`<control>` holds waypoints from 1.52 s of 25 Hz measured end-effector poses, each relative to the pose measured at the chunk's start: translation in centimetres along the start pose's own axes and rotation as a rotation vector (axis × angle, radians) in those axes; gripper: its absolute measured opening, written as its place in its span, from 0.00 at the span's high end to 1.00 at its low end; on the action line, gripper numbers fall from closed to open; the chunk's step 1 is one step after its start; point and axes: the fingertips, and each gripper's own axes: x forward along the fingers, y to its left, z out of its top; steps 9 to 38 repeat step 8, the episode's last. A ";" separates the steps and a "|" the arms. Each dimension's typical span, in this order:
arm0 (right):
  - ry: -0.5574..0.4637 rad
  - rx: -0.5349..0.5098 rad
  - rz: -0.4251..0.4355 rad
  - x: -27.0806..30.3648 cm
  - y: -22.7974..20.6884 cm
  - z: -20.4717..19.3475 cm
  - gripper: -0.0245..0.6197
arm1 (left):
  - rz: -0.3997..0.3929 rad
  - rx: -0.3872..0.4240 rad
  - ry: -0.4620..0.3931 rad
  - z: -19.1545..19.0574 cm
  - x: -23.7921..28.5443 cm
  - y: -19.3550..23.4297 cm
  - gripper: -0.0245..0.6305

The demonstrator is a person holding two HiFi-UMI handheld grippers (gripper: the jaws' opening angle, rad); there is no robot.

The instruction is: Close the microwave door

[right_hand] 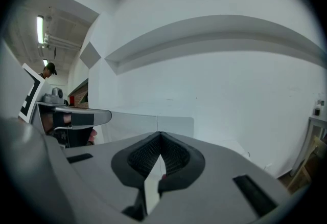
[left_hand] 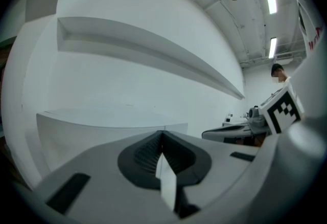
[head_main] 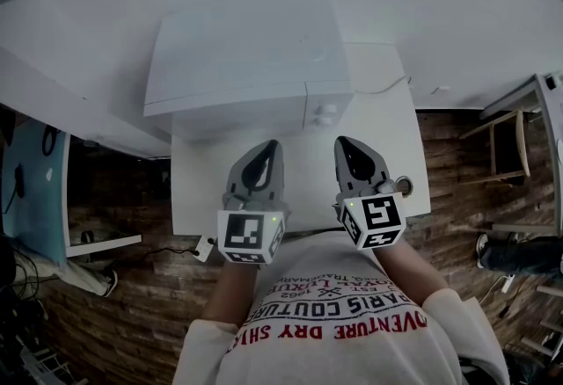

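Note:
A white microwave [head_main: 242, 54] stands at the back of a white table [head_main: 391, 141]. Its door [head_main: 224, 102] looks flush with the front, beside the panel with two knobs [head_main: 327, 113]. My left gripper [head_main: 268, 148] and right gripper [head_main: 345, 146] hover side by side over the table's front half, short of the microwave and pointing at it. Both are shut with nothing between the jaws. In the left gripper view the jaws [left_hand: 163, 135] meet in front of the microwave [left_hand: 102, 120]. The right gripper view shows the same, jaws [right_hand: 160, 137] together, the microwave [right_hand: 153, 121] beyond.
A thin cable [head_main: 383, 91] runs off the microwave's right side. A small round fitting [head_main: 404, 185] sits near the table's right edge. A wooden stool [head_main: 506, 146] stands on the floor to the right, a blue-topped desk [head_main: 35, 190] to the left. A wall shelf [left_hand: 153, 49] hangs above.

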 end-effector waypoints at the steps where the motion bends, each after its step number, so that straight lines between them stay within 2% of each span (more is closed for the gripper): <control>1: 0.000 0.000 0.001 0.0 0.0 0.0 0.94 | 0.001 0.002 0.001 0.0 0.0 0.0 0.95; 38: 0.005 0.001 -0.003 0.2 0.2 0.1 0.94 | 0.009 0.012 0.005 0.0 0.0 0.5 0.95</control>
